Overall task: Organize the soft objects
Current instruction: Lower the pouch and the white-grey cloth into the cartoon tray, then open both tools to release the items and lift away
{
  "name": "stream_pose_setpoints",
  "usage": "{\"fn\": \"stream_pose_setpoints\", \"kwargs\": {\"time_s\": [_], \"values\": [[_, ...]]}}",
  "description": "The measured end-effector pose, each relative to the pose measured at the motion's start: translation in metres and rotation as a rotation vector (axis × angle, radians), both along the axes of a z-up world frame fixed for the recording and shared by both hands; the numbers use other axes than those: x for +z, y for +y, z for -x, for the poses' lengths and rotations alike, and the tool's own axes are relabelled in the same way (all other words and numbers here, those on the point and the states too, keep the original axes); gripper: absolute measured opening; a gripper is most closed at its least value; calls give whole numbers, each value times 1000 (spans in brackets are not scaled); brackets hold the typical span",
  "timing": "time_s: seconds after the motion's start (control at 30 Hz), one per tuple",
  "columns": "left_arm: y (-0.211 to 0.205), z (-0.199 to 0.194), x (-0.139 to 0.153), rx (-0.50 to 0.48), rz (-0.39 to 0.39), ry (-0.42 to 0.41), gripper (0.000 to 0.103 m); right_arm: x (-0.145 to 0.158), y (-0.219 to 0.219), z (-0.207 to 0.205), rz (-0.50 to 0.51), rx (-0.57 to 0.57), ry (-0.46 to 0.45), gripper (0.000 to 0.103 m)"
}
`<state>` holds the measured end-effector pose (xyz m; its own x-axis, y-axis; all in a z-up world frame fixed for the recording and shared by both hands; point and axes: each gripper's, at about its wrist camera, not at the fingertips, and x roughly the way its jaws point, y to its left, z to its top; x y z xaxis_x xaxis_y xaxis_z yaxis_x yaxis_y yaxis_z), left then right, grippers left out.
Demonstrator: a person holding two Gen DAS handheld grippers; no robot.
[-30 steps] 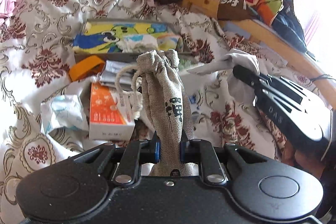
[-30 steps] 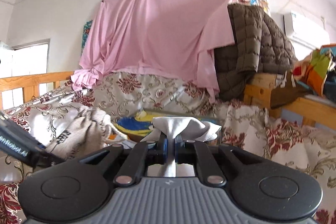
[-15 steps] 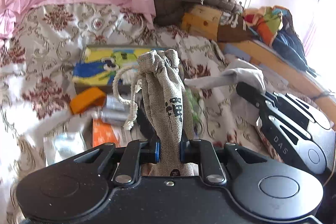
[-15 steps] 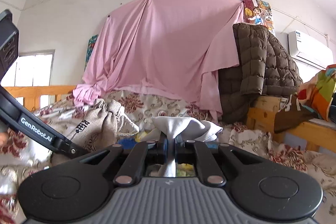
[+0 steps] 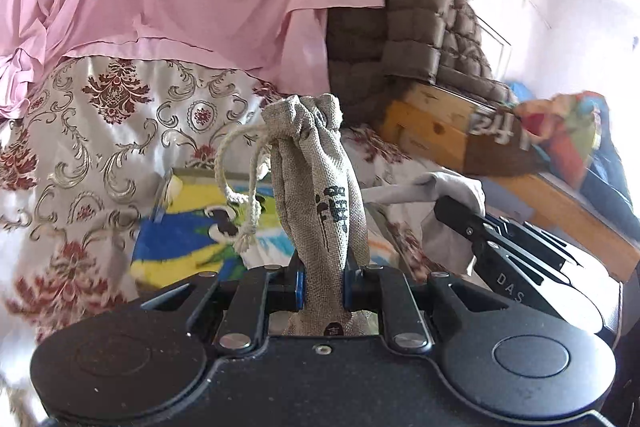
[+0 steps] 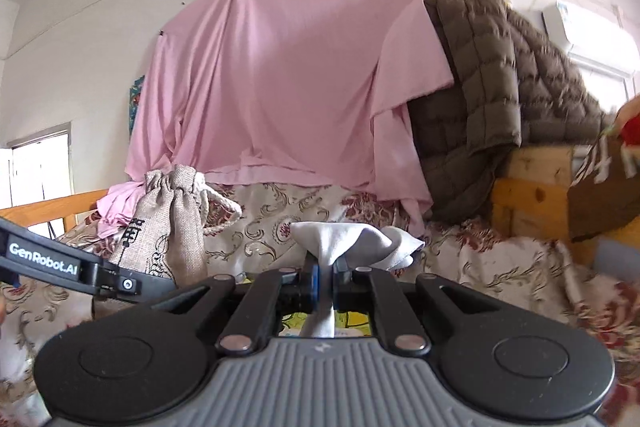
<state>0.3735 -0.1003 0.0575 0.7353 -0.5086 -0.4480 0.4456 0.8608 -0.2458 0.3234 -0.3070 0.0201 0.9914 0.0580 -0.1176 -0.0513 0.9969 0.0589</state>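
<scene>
A pink sheet (image 6: 288,75) hangs on the wall, far ahead of the fingers. To its right, a brown quilted jacket (image 6: 480,99) lies over a wooden box (image 6: 532,195). Below both spreads a bedcover with dark red flowers (image 5: 100,131). On the bed, just ahead of the fingers and to their left, sits a colourful cartoon box (image 5: 188,227). High on the right wall is a white air conditioner (image 6: 588,31).
</scene>
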Motion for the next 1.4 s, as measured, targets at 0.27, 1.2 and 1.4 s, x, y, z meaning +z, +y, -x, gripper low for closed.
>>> {"fn": "stream_pose_setpoints", "kwargs": {"time_s": [0.27,1.2,1.4], "values": [[-24,-86,-32,43,41,41,18,-22,-35,-53,-67,9,94,7],[-79,-144,-84,103,-49,232,33,-48,-53,-92,-100,-25,339,12],[-75,-140,-84,125,-56,228,48,-45,-54,-89,-108,-35,348,29]]}}
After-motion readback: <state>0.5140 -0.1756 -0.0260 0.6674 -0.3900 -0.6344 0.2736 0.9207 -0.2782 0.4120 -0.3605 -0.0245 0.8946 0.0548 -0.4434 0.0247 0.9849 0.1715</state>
